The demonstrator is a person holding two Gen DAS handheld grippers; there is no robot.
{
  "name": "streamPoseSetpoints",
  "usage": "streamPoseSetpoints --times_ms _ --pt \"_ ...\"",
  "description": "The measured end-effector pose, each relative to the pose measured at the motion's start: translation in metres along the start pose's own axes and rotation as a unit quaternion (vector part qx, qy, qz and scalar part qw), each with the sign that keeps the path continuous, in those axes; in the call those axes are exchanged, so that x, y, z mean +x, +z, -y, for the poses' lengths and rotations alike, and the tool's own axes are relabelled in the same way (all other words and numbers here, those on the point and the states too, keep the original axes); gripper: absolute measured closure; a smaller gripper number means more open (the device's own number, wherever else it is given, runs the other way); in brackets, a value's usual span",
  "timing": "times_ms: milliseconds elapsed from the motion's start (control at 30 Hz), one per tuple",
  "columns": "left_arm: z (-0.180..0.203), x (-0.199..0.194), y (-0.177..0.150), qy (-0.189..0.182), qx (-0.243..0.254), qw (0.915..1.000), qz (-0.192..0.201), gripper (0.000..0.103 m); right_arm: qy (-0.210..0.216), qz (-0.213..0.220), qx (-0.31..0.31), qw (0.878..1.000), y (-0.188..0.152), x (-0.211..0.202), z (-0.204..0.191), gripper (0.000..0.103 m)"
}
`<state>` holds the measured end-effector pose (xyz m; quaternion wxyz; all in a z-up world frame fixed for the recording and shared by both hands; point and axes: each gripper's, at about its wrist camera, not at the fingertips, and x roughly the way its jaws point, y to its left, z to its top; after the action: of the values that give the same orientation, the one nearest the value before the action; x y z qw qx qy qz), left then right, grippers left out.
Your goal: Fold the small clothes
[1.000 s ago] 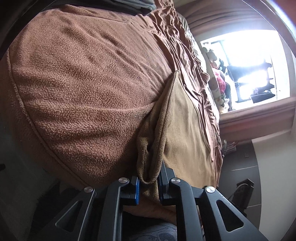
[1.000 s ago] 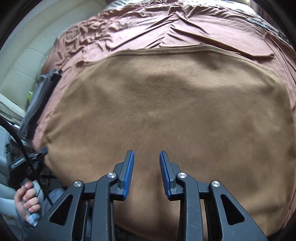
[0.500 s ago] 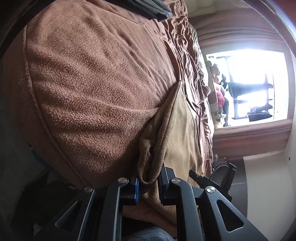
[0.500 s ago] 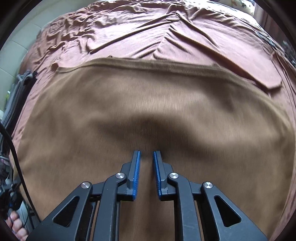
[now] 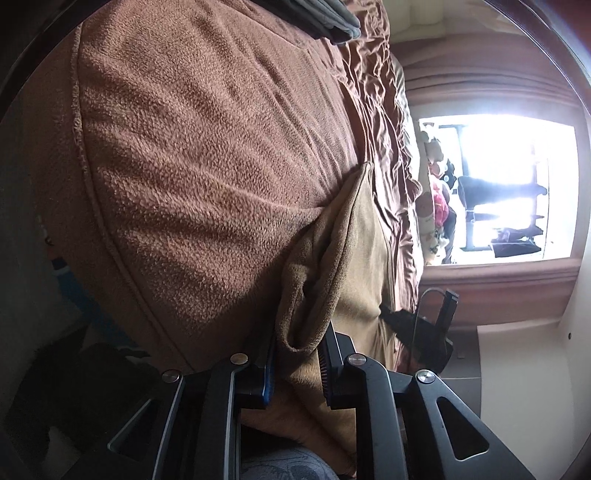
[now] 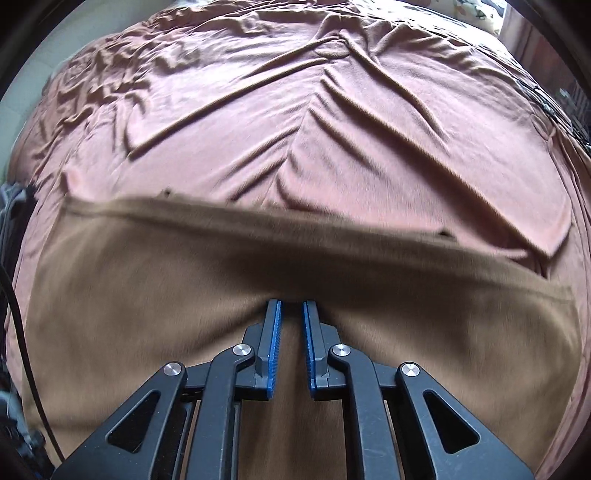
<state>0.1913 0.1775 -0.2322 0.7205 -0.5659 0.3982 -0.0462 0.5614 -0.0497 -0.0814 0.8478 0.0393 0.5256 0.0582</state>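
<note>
A brown fleece garment (image 6: 147, 280) lies spread on a bed with a pinkish-brown sheet (image 6: 332, 129). In the left wrist view the same fleece (image 5: 207, 177) fills the frame, tilted sideways, with a bunched fold (image 5: 306, 295) running down between the fingers. My left gripper (image 5: 297, 365) is shut on that fold. My right gripper (image 6: 291, 332) is nearly closed with the brown cloth between its blue pads (image 6: 274, 350), at the middle of the garment, whose far edge looks lifted and blurred. The other gripper (image 5: 424, 328) shows dark at the garment's far side.
Grey folded clothes (image 5: 328, 18) lie at the top of the left wrist view. A bright window (image 5: 517, 188) and stuffed toys (image 5: 436, 199) are beyond the bed. A black cable (image 6: 18, 332) hangs at the left edge of the right wrist view.
My right gripper has closed from open onto the middle of the garment and drawn it toward me, uncovering more sheet. My left gripper has kept its grip on the fold.
</note>
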Motion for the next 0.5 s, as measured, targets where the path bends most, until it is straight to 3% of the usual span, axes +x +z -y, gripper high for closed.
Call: streamPoseSetpoints --times_ms 300,367,500 --pt "0.006 0.006 0.003 0.005 0.021 0.9997 0.007 0.087 0.009 -0.008 0.012 1.000 0.020 0.007 0.005 0.096" --pt "0.008 0.004 0.004 -0.002 0.025 0.9997 0.007 0.093 0.019 -0.014 0.016 1.000 0.015 0.001 0.007 0.096" --pt "0.012 0.000 0.007 -0.028 0.030 0.9991 0.007 0.095 0.041 -0.029 0.018 0.999 -0.002 -0.010 0.010 0.096"
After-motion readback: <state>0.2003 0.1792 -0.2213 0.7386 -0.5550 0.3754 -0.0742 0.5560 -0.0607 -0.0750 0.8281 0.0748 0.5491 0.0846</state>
